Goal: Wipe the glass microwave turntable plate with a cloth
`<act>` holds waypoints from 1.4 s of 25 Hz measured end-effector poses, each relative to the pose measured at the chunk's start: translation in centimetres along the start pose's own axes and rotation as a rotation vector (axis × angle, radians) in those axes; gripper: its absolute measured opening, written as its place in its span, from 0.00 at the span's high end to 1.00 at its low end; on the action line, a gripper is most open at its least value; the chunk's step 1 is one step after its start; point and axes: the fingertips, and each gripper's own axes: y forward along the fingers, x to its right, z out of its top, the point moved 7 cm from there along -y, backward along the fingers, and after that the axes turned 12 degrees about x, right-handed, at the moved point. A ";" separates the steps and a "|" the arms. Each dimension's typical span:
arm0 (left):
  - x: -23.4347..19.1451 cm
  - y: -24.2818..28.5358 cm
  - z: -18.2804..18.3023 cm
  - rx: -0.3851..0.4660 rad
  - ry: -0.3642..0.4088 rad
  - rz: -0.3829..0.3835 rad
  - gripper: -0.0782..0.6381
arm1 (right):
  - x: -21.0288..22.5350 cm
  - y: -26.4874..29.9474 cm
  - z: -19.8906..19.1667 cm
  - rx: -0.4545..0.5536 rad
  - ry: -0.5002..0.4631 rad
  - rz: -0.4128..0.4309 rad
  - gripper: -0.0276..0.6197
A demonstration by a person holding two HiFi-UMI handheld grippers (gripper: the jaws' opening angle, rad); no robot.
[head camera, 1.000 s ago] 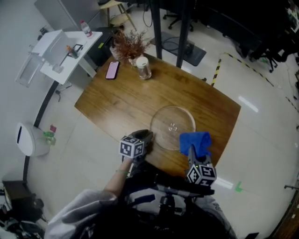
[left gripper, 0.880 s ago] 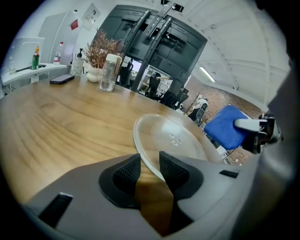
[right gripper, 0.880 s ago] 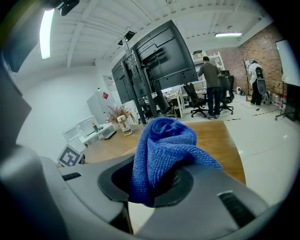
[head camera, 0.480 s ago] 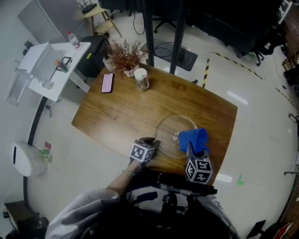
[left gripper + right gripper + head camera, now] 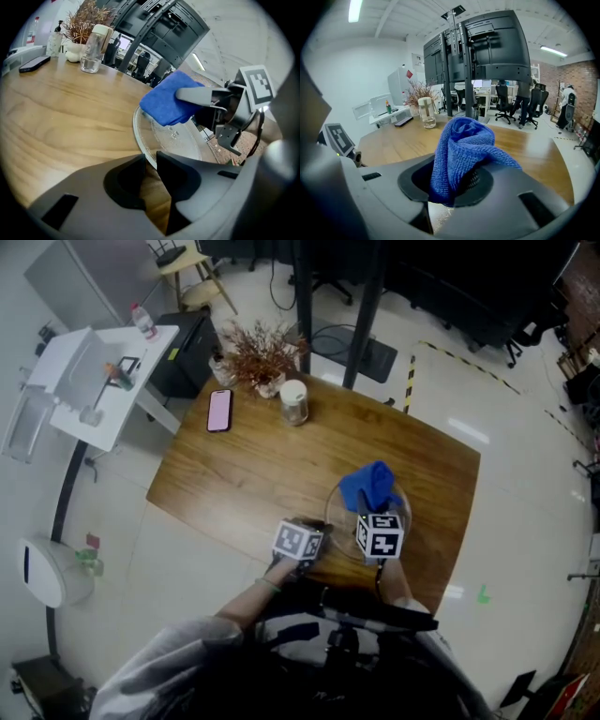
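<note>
The clear glass turntable plate lies on the wooden table near its front edge. My left gripper is at the plate's left rim; in the left gripper view its jaws stand shut on the plate's rim. My right gripper is shut on a bunched blue cloth and holds it over the plate. The left gripper view has the cloth just above the glass. It fills the jaws of the right gripper in the right gripper view. The cloth hides part of the plate.
At the table's far side stand a lidded glass jar, a pink phone and a vase of dried plants. A white side table is to the far left. The table's front edge runs just below both grippers.
My right gripper has carried the blue cloth from the plate's near right edge up over the plate. The left gripper has stayed at the plate's left rim.
</note>
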 end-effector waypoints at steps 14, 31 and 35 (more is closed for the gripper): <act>0.0 0.1 0.3 -0.017 -0.007 -0.014 0.80 | 11.0 -5.1 -4.2 -0.104 0.085 -0.324 0.83; -0.1 0.0 0.1 -0.007 0.010 -0.005 0.80 | -0.6 -3.1 -1.1 0.006 0.124 0.024 0.83; -0.1 -0.1 0.1 -0.004 0.017 0.001 0.80 | -3.4 -1.7 -2.7 -0.051 0.108 0.082 0.83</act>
